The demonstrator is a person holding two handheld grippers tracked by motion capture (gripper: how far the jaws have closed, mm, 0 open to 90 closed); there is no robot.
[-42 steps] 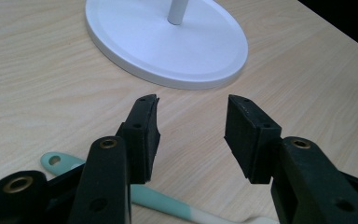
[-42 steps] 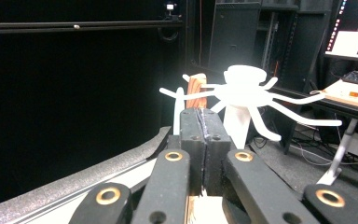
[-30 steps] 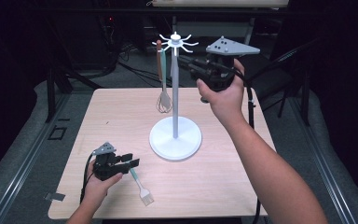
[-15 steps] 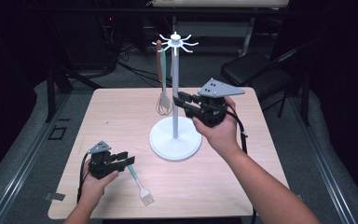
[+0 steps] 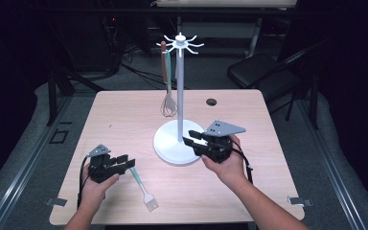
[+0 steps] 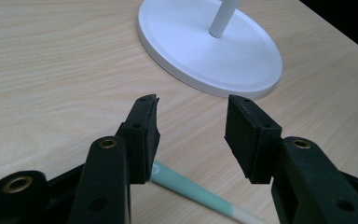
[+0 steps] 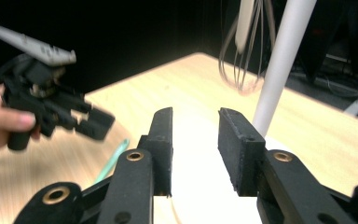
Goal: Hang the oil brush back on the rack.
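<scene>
High view shows 1 whisk (image 5: pixel 168 104) already hanging off the white hook stand (image 5: pixel 179 96), which sits about mid-table, so I'd call that part done. What's left looks like the mint-handled brush (image 5: pixel 142 187), lying flat near the front edge of the table (image 5: pixel 124 120), left of the stand's base. The left gripper (image 5: pixel 126 162) hovers right over the handle end with its jaws spread and nothing between them; the left gripper view has the handle (image 6: pixel 193 190) passing under the gap, not pinched yet. The right gripper (image 5: pixel 191 139) is down by the stand's base, jaws apart too, holding nothing. So roughly halfway I'd guess: grab the brush, then hang it.
</scene>
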